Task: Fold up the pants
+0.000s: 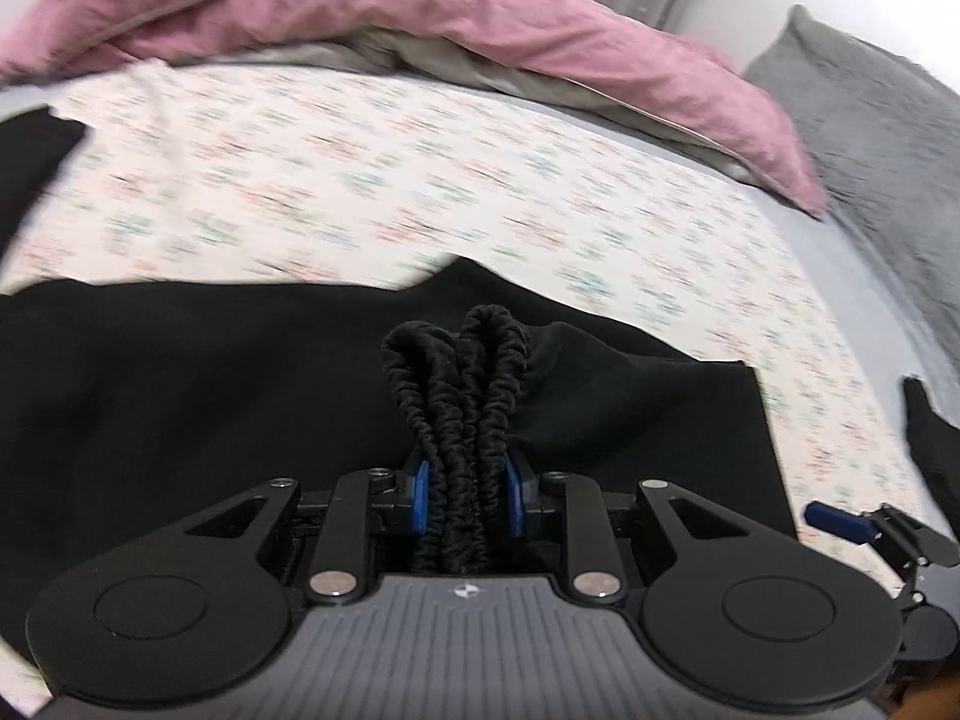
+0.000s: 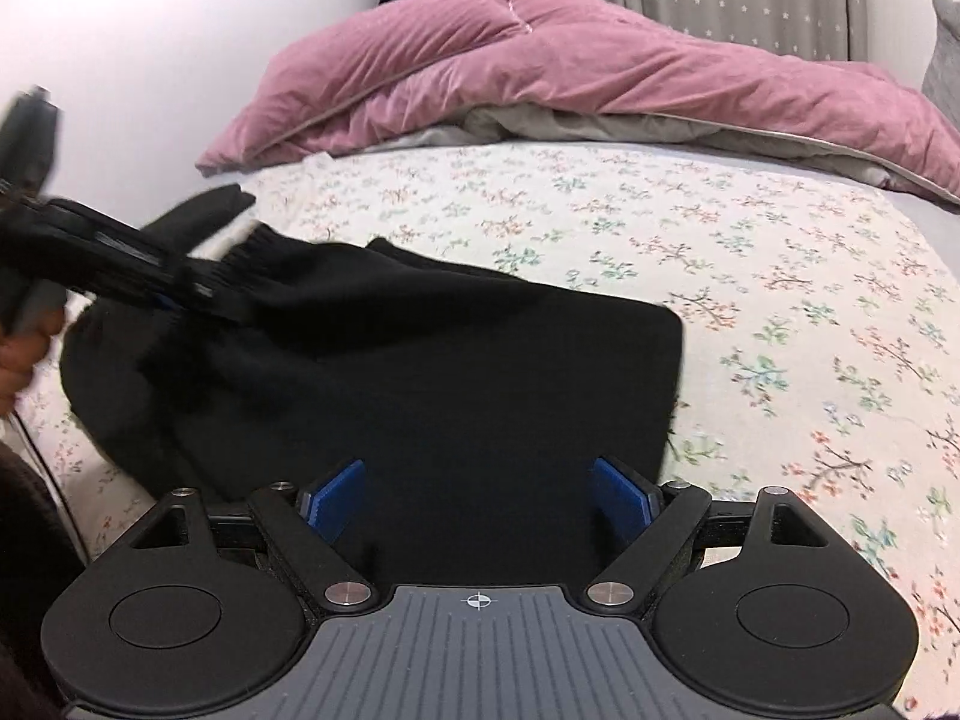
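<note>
On the bed (image 2: 750, 276), with its flowered sheet, the black pants (image 2: 420, 360) lie spread across the near side, partly doubled over, their right edge ending squarely against the sheet. Between the blue pads (image 1: 422, 495) of the left tool (image 1: 465, 495) sits a gathered bunch of the elastic waistband (image 1: 462, 372): the jaws are closed on it and the ruffled band stands up past the fingertips, so the grip looks full and deep. From the other camera that same left tool (image 2: 198, 291) shows as a blurred bar over the far left corner of the pants, with cloth hanging from it. The right tool (image 2: 480, 501) hovers over the near edge of the pants with its jaws wide apart, the pads clear of the cloth and holding nothing. The step in hand seems to be carrying the waistband over to make a fold, and it would go best with the held end kept high enough that the cloth below does not drag and bunch (dark fabric hides its creases). The free tool could pin or take the near edge so the bottom layer stays flat. A pink duvet (image 2: 540, 78) is heaped at the far side, well apart from the work.
</note>
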Demonstrator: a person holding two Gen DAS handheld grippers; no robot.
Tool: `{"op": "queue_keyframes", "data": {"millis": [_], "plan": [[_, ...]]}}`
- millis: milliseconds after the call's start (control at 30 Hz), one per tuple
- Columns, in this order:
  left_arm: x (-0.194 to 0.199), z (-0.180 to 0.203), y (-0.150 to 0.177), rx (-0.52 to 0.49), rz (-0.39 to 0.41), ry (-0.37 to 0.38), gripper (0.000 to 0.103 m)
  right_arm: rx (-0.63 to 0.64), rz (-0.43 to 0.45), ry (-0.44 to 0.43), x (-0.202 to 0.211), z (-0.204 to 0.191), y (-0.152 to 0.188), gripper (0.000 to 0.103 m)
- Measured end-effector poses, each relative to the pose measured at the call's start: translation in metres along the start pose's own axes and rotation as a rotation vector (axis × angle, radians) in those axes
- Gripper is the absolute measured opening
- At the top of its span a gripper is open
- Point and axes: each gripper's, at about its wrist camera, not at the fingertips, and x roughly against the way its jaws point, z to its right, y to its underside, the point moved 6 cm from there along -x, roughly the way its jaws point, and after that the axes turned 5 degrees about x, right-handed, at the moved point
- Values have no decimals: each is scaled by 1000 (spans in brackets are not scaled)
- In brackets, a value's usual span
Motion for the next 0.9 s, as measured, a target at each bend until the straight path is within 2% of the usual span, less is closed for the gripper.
{"op": "queue_keyframes", "data": {"millis": [200, 367, 567, 667, 700, 733, 767, 800, 833, 900], "plan": [[28, -41, -19, -10, 53, -120, 45, 12, -15, -4, -15, -13, -4, 85], [45, -84, -36, 48, 84, -210, 45, 13, -18, -15, -30, -22, -12, 85], [54, -131, -38, 140, 97, -249, 45, -5, -24, -39, -42, -29, -16, 86], [49, -150, -40, 159, 102, -229, 47, -10, -35, -50, -48, -32, -16, 87], [45, -155, -39, 167, 89, -218, 50, -8, -39, -53, -50, -33, -16, 87], [41, -159, -37, 173, 77, -220, 60, -5, -41, -55, -51, -34, -15, 87], [38, -166, -38, 182, 78, -229, 65, -2, -44, -55, -52, -36, -15, 87], [40, -169, -37, 195, 90, -236, 76, 3, -46, -53, -53, -36, -15, 87], [44, -171, -36, 204, 104, -241, 82, 8, -49, -51, -54, -37, -14, 87], [52, -171, -37, 209, 132, -240, 84, 10, -52, -46, -55, -37, -14, 88]]}}
